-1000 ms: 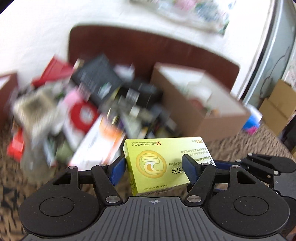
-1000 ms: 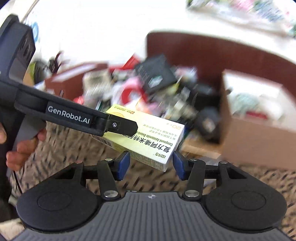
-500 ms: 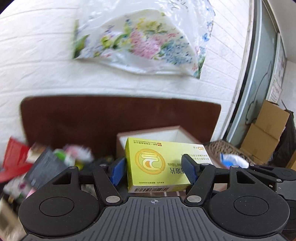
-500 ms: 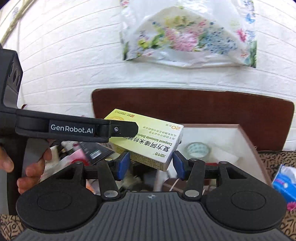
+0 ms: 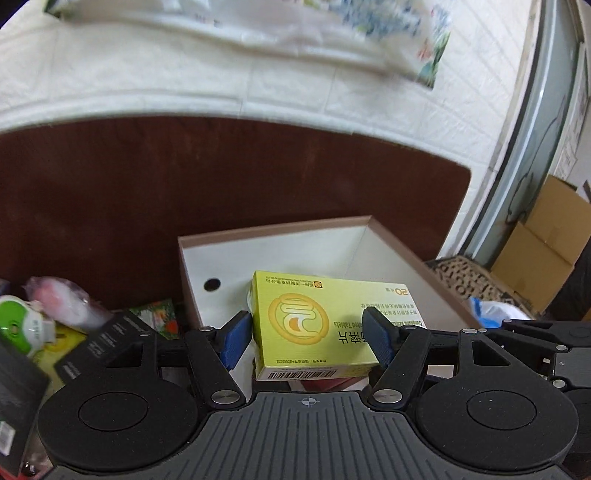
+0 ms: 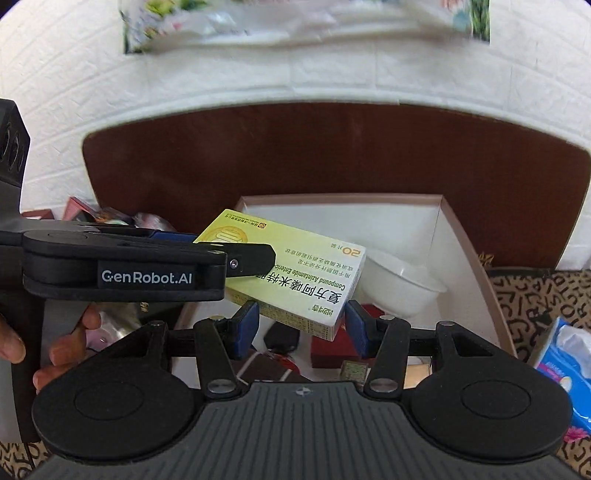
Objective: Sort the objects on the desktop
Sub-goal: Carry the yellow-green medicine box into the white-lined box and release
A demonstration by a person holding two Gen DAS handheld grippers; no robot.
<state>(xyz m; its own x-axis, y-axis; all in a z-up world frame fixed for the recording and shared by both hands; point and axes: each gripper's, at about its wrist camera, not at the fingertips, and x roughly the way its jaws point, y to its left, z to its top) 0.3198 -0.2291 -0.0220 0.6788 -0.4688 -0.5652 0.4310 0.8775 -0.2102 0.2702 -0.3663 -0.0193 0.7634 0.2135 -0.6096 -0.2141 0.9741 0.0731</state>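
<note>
Left wrist: yellow box between left claw pads.

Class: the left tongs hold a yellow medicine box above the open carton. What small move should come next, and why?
Probably lower a little, then open the left tongs. The yellow medicine box already hangs over the carton, which holds a white bowl and small items.

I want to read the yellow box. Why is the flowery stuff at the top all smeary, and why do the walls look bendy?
Left wrist view: the flowery bag is streaked by motion blur, while the yellow box in the left tongs stays sharp. Right wrist view: same smear up top; the fisheye lens curves the brown board.
</note>
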